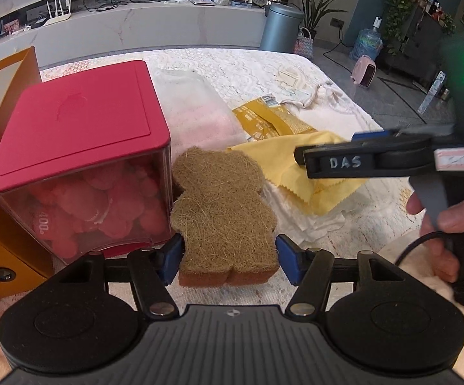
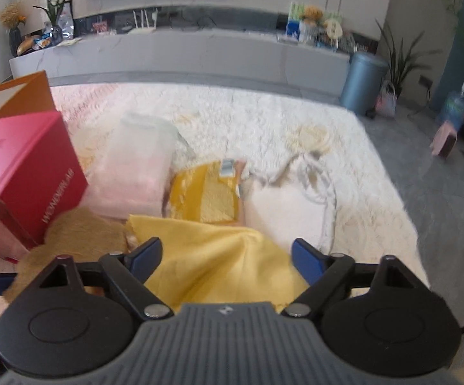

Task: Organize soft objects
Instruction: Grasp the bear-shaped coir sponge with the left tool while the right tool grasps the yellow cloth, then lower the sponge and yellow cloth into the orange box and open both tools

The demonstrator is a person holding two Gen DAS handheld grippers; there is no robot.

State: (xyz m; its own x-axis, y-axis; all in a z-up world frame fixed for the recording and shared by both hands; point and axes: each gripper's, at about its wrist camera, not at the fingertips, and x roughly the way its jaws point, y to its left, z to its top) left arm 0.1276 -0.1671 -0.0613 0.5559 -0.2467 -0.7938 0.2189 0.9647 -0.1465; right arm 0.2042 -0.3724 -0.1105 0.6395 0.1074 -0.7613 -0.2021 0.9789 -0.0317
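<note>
Squeeze left gripper point(image 1: 228, 258), jaws apart astride the bear-shaped sponge point(image 1: 222, 211) beside the red box point(image 1: 78, 122), evenly; keep right gripper point(image 2: 227, 256), also spread, over the yellow cloth point(image 2: 219, 260).

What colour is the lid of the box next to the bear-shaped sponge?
Pinkish red; the lid shows best in the left wrist view, beside the sponge.

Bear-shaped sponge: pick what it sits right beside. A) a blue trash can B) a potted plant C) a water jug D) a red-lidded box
D: the bear-shaped sponge, flanked by the open left claw, lies with its edge up against the clear front of the red-lidded box.
</note>
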